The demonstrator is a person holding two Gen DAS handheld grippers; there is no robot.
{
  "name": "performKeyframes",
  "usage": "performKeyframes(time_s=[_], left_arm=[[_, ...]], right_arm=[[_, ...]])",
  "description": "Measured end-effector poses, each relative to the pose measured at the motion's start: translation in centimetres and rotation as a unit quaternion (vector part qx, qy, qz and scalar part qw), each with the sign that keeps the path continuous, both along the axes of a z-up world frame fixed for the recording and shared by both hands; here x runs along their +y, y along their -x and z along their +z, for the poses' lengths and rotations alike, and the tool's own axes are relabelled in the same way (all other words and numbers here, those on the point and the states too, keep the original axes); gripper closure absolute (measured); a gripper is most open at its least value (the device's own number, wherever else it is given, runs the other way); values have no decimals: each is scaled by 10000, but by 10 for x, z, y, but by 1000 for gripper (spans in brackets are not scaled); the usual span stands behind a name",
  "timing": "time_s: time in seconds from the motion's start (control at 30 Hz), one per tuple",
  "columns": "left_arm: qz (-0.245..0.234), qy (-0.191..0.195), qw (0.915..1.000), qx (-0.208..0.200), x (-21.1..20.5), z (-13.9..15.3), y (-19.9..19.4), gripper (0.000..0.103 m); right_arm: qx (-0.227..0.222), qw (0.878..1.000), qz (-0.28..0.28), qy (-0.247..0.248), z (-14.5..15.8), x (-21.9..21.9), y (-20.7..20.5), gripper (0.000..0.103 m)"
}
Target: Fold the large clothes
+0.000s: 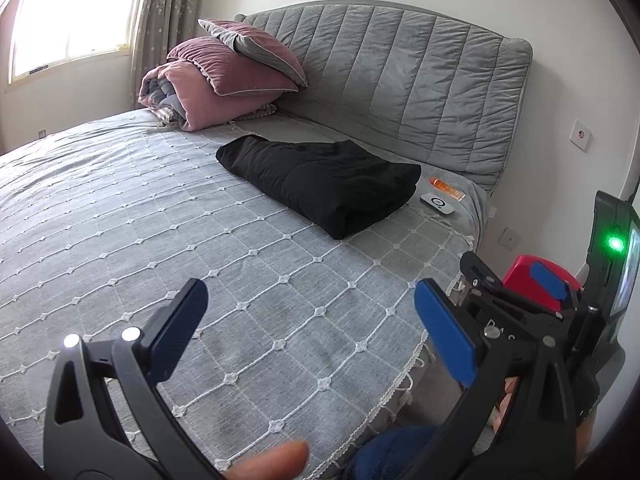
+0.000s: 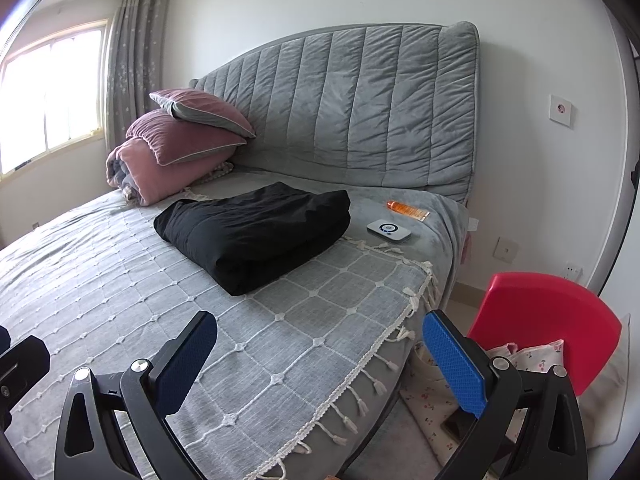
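Note:
A folded black garment [image 1: 320, 182] lies on the grey quilted bedspread [image 1: 160, 220] near the headboard; it also shows in the right wrist view [image 2: 256, 232]. My left gripper [image 1: 312, 328] is open and empty, held above the bed's near edge, well short of the garment. My right gripper [image 2: 320, 360] is open and empty over the bed's fringed corner. The right gripper's blue pads and body [image 1: 548, 284] show at the right of the left wrist view.
Pink pillows and a rolled quilt [image 1: 216, 76] are stacked at the far left by the grey headboard [image 1: 400, 80]. An orange tube [image 2: 408, 210] and a white device [image 2: 389, 231] lie beside the garment. A red chair [image 2: 544, 320] with floral cloth stands right of the bed.

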State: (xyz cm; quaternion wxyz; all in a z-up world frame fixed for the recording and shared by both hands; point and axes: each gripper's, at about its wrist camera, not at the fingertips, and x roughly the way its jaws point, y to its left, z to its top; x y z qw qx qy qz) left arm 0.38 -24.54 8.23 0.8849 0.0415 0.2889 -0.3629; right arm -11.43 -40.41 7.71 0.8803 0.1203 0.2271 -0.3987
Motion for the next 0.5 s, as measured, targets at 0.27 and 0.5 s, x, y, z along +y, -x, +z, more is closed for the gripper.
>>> performKeyframes(time_s=[0.27,0.5], left_arm=[[-18,-48,10000,-41,-2,0,2,0],[-49,-58,10000,-61,-5,1,3,0]], right_arm=[[3,10000,0,0,0,-1,1,0],[8,10000,3,-10,-2,-4,1,0]])
